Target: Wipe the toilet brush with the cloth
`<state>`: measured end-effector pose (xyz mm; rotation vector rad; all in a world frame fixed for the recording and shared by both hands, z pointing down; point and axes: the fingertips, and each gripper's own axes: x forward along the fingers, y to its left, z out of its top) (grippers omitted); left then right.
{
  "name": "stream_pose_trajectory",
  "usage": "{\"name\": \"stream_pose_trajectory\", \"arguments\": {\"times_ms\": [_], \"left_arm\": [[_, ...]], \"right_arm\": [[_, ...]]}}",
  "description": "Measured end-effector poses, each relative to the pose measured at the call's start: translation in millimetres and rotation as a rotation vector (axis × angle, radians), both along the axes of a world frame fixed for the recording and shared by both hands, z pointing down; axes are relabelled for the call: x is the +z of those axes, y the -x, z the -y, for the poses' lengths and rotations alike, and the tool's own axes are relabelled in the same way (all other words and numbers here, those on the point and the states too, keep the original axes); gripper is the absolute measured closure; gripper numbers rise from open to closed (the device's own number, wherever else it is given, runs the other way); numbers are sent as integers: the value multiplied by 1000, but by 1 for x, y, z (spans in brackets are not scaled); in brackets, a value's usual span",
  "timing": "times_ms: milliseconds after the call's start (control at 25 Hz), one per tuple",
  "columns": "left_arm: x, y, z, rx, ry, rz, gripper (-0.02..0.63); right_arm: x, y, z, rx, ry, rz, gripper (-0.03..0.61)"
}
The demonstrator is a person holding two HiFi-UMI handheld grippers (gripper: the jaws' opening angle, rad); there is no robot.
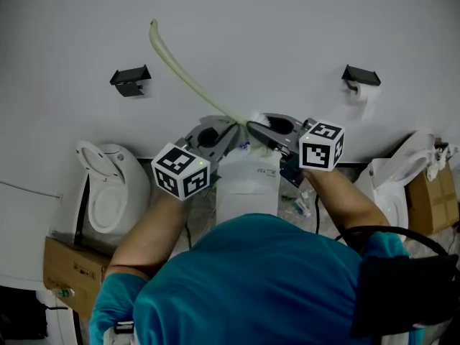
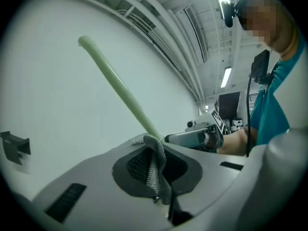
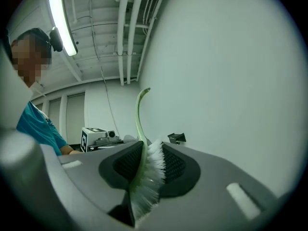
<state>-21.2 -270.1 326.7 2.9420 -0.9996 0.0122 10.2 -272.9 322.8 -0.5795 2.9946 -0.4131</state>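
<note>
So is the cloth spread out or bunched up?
Bunched up: the cloth is a narrow crumpled strip pinched in the left gripper, by the brush handle.

A black left bracket (image 1: 130,80) and a black right bracket (image 1: 360,77) are hanging well apart on the white wall (image 1: 251,20) (the right one is carrying a paper roll (image 1: 357,95)). Below them, a left toilet (image 1: 108,185) is sitting just beside a cardboard box (image 1: 72,268). A right toilet (image 1: 392,182) is standing next to a second box (image 1: 433,200), and a white tank (image 1: 248,185) is standing between the two toilets. Overhead, a tube light (image 3: 61,20) is glowing near some ceiling pipes (image 3: 126,28).
</note>
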Motion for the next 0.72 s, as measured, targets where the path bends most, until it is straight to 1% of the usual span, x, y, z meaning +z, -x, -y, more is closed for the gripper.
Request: {"name": "stream_pose_trajectory", "arguments": {"times_ms": [120, 280, 520, 720], "left_arm": [[1, 0, -1, 6, 5, -1, 592], [1, 6, 1, -2, -9, -2, 592], [0, 9, 0, -3, -21, -2, 592], [-1, 12, -1, -16, -52, 23, 592]], "right_arm": [[1, 1, -1, 1, -12, -24, 482], [5, 4, -2, -2, -28, -63, 482], [8, 3, -4, -8, -25, -72, 482], [13, 0, -6, -12, -20, -89, 482]]}}
